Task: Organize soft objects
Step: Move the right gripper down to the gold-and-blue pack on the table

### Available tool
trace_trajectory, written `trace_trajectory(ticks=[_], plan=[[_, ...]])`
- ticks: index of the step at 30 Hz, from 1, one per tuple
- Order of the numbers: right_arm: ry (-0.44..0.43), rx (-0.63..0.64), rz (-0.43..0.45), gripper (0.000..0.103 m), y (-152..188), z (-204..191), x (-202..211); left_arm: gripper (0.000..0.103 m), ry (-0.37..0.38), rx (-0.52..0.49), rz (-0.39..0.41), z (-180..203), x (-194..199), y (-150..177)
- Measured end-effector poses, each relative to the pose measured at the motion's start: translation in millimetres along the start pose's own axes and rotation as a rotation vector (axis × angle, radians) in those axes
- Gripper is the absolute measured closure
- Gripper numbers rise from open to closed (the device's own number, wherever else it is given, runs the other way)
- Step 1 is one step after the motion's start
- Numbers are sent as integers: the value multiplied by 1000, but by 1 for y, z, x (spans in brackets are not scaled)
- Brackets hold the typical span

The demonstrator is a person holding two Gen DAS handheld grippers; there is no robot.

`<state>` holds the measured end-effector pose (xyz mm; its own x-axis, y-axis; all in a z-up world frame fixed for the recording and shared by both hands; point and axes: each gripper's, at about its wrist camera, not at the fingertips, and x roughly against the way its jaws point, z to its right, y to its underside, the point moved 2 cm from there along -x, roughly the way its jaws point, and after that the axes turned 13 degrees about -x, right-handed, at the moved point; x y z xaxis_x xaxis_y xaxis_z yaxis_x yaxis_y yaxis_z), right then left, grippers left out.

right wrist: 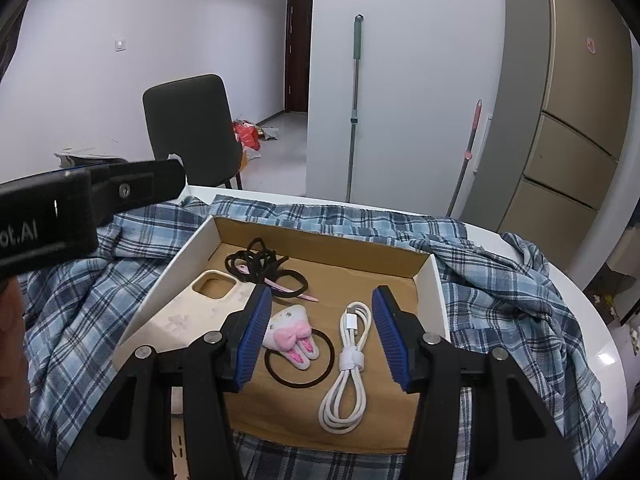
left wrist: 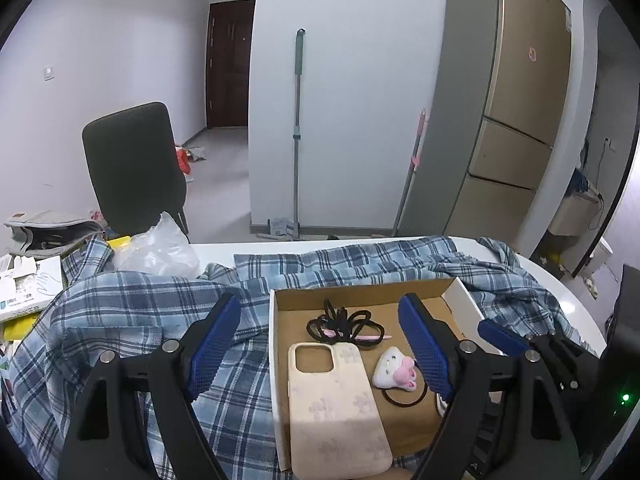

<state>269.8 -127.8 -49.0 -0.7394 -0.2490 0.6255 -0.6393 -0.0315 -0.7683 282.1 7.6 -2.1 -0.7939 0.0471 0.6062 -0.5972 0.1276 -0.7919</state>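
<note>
A shallow cardboard box [left wrist: 275, 320] [right wrist: 168, 268] sits on a blue plaid shirt [left wrist: 140, 300] [right wrist: 500, 280] spread over the white table. In it lie a beige phone case [left wrist: 336, 412] [right wrist: 188, 316], a tangle of black hair ties [left wrist: 344, 322] [right wrist: 260, 264], a pink clip [right wrist: 292, 290], a plush bunny hair tie [left wrist: 396, 368] [right wrist: 290, 336] and a coiled white cable [right wrist: 348, 356]. My left gripper [left wrist: 320, 344] hangs open over the box's left side, above the phone case, holding nothing. My right gripper [right wrist: 322, 336] is open above the bunny tie and cable, touching neither.
A dark chair [left wrist: 136, 168] stands behind the table. A clear plastic bag [left wrist: 160, 248] and stacked papers and boxes [left wrist: 24, 288] crowd the left end. A mop [left wrist: 298, 128] leans on the wall beside a tall fridge [left wrist: 516, 120]. The table's rounded edge [right wrist: 600, 340] curves at right.
</note>
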Motion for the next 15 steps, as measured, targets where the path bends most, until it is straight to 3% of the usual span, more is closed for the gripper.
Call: trace_trajectory(ticks=[6,10,15], plan=[[3,-10,42,48,-11,1,13,20,0,-4,45,0,17,-7],[8,-58,55,46,-18,6,28,20,-25,-64,95,6,38,-15],[-1,-33,118,46,-23,5,71,20,-10,-35,153,4,78,-20]])
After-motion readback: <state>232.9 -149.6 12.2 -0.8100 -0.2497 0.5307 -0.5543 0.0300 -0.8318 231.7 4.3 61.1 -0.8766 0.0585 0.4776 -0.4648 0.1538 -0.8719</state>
